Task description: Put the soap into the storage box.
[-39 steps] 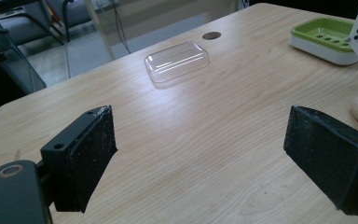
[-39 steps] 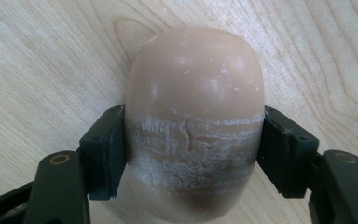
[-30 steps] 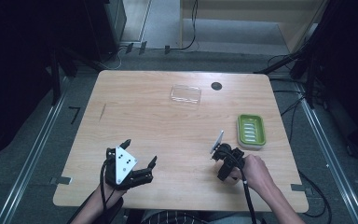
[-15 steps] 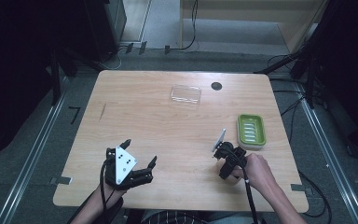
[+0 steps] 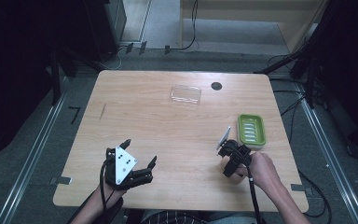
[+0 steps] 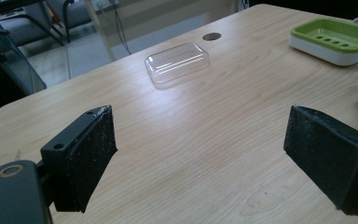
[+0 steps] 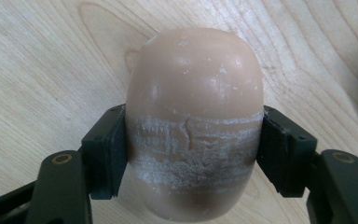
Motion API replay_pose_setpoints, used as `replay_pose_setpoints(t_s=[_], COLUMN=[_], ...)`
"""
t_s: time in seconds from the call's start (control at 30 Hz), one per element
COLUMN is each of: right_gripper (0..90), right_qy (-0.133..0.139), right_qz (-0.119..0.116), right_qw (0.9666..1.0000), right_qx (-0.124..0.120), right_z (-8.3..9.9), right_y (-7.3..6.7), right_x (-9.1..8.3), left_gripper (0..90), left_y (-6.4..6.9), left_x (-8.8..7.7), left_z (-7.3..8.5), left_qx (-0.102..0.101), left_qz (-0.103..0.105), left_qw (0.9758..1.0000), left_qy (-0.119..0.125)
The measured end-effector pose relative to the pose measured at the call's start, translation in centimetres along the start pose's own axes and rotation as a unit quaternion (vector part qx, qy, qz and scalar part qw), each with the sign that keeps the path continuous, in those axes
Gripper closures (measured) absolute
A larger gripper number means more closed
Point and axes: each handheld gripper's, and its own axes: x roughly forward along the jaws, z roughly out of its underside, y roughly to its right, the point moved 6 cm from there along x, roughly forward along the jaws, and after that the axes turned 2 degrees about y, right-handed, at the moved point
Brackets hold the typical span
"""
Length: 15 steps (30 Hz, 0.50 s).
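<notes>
My right gripper has its fingers clamped across the short width of the soap bar, near the counter's right front corner. Its long axis runs straight away from my fingers. The green soap dish sits just beyond. My left gripper hangs open, well apart.

Soap sitting on table, near-right, btwn right gripper pads. Soap dish lying just behind it. Lid lying farther back, mid-table. Left gripper hovering near-left.
</notes>
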Motion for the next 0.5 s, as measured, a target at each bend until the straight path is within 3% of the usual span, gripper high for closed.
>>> replay_pose_setpoints(t_s=[0.5], right_gripper=[33.2], right_qy=[-0.004], right_qz=[0.003], right_qw=[0.9999], right_qx=[0.014], right_z=[0.55], right_y=[0.72], right_x=[-0.28], left_gripper=[9.7], left_y=[0.03], left_x=[-0.01], left_z=[-0.01], left_qx=[0.0], left_qz=[0.0], left_qw=[1.0], left_qy=[0.001])
